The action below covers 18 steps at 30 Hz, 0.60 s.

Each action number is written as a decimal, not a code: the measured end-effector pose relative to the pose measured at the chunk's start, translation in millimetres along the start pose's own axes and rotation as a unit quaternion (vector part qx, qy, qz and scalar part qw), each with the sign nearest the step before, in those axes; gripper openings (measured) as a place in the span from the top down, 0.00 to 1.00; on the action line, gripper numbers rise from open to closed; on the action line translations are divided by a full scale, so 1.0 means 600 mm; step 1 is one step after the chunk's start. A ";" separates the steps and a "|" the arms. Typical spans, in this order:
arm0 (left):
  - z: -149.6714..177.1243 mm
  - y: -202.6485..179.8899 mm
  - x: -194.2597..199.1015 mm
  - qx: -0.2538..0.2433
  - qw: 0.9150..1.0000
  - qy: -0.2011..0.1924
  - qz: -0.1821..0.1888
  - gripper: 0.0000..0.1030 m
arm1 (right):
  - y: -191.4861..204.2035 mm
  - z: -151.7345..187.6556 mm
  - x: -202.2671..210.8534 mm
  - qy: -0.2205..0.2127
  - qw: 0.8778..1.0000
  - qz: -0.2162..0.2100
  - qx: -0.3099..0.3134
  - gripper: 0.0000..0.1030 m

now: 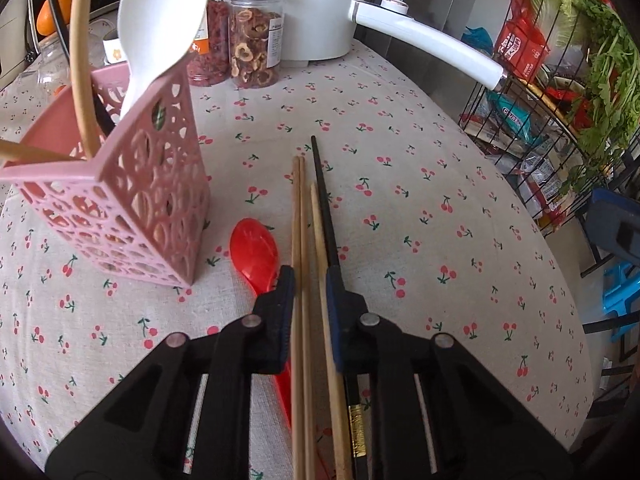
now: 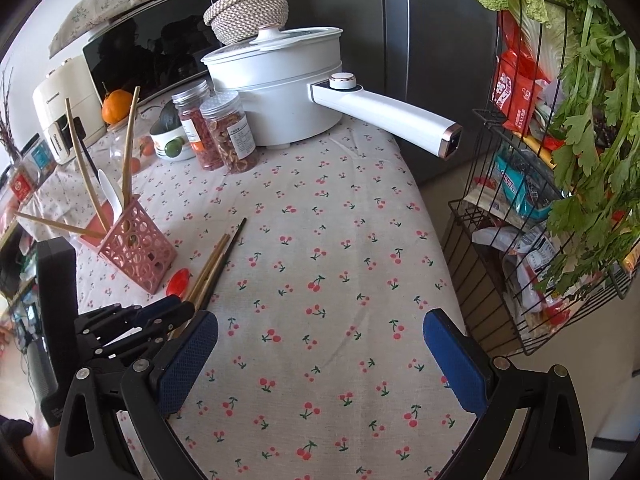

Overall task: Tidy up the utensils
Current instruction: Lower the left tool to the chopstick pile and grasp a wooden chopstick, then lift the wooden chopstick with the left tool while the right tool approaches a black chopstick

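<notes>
A table wears a cloth with little cherries (image 2: 320, 240). Beside it stands a wire rack (image 2: 520, 240) (full of greens). A big gray fridge (image 2: 420, 40) stands behind.

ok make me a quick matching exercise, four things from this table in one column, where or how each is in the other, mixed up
1. red spoon
2. white spoon
3. wooden chopsticks
4. right tongs

A. standing in the pink holder
B. open over bare tablecloth
C. between the left tongs
D. lying flat beside the holder

Pairs: 1-D, 2-A, 3-C, 4-B
</notes>
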<state>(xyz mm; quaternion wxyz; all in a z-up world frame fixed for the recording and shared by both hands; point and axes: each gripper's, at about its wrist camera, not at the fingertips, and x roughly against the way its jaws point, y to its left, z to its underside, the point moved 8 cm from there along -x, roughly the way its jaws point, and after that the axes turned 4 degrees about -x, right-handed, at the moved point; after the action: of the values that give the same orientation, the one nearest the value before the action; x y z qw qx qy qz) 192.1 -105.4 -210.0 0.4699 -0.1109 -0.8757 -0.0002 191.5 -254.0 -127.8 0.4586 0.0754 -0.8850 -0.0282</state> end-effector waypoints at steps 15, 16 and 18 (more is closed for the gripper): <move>-0.011 -0.001 -0.025 0.003 0.999 0.047 -0.011 0.74 | 0.012 0.004 -0.004 0.005 1.000 0.002 0.009 0.00; -0.010 -0.003 -0.025 -0.008 0.999 0.046 -0.020 0.75 | 0.013 0.004 -0.005 0.006 1.000 0.002 0.010 0.00; -0.007 -0.004 -0.023 -0.015 0.999 0.045 -0.022 0.85 | 0.014 0.006 -0.005 0.007 1.000 0.002 0.011 0.00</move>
<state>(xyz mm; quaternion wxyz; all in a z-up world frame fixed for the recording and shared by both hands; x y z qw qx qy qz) 202.5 -110.8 -219.0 0.5071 -0.0981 -0.8558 -0.0286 189.7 -245.1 -131.4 0.4644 0.0784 -0.8820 -0.0172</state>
